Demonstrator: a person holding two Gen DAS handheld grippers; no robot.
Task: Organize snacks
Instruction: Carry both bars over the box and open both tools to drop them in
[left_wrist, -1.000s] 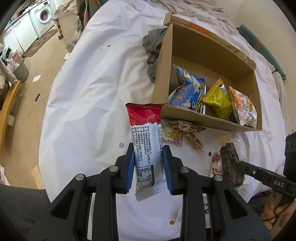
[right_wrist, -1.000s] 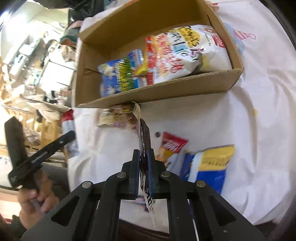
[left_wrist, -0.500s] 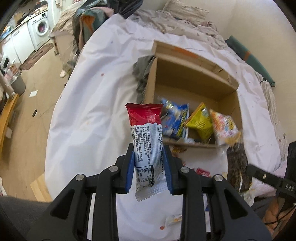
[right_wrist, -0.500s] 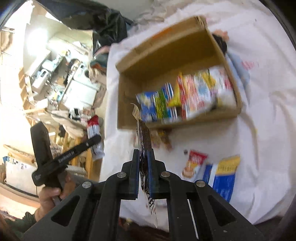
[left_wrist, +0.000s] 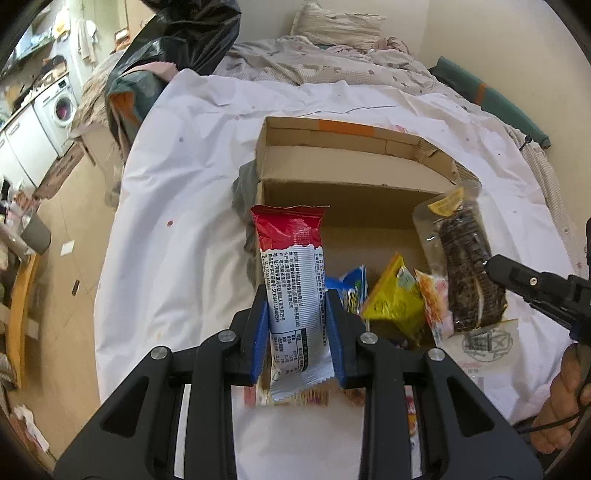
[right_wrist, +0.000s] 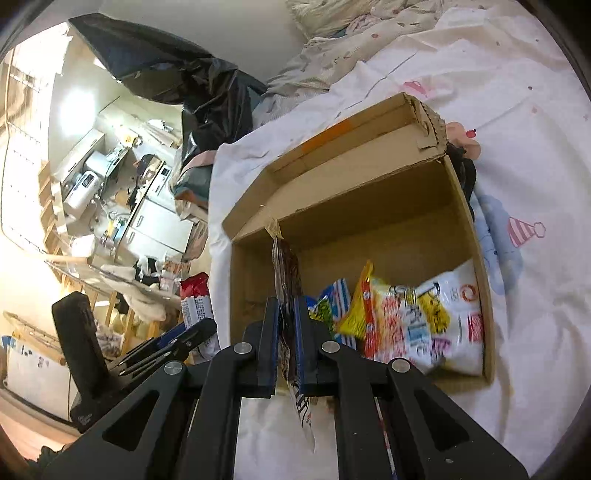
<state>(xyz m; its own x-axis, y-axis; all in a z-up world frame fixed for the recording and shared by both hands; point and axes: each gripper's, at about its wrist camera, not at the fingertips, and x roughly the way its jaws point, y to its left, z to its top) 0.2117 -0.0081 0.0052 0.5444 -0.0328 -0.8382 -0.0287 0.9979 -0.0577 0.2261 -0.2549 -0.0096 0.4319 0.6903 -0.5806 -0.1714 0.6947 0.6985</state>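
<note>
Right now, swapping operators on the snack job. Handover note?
Left tongs: shut on the red and white snack bar, held over the cardboard box.
Right tongs: shut on the clear pack of dark cookies, also over the box.
Done: blue, yellow and white snack bags stand along the box's near wall.
Left: drop both held packs into the box; check the white sheet near the box for any leftovers.
</note>
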